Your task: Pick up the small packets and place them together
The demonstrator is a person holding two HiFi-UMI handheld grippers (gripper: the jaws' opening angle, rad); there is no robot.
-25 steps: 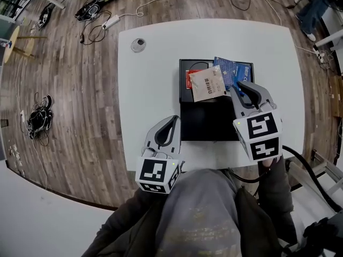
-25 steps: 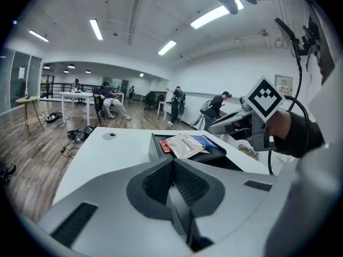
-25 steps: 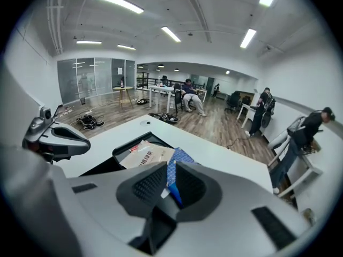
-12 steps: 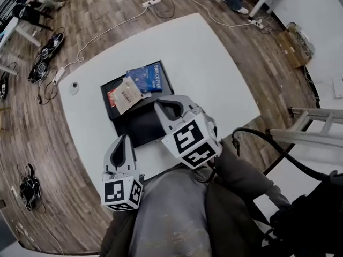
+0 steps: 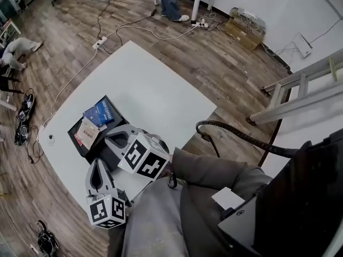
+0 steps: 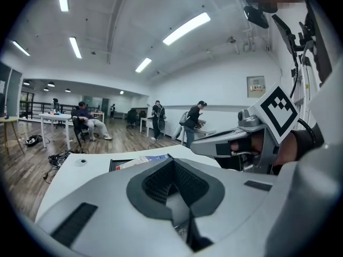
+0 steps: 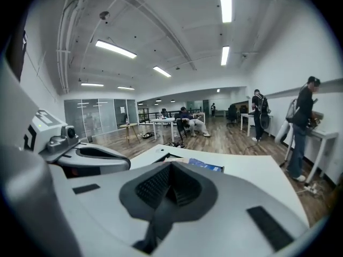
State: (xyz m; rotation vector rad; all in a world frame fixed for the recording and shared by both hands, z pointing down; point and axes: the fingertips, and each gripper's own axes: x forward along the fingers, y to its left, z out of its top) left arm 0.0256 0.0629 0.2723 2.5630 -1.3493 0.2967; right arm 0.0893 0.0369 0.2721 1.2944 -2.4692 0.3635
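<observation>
Black tray (image 5: 101,146): lies on the white bench (image 5: 155,95).
Small packets: a blue packet (image 5: 102,112), a beige packet (image 5: 88,131) and a red packet (image 5: 78,138) lie together in the far end of the tray, overlapping.
Right tongs (image 5: 115,140): pressed together, nothing between them, above the near part of the tray.
Left tongs (image 5: 98,167): closed together, empty, just beside the tray's near edge.

The packets (image 5: 100,113) lie side by side in the tray (image 5: 73,135) near the table's (image 5: 155,90) corner.
</observation>
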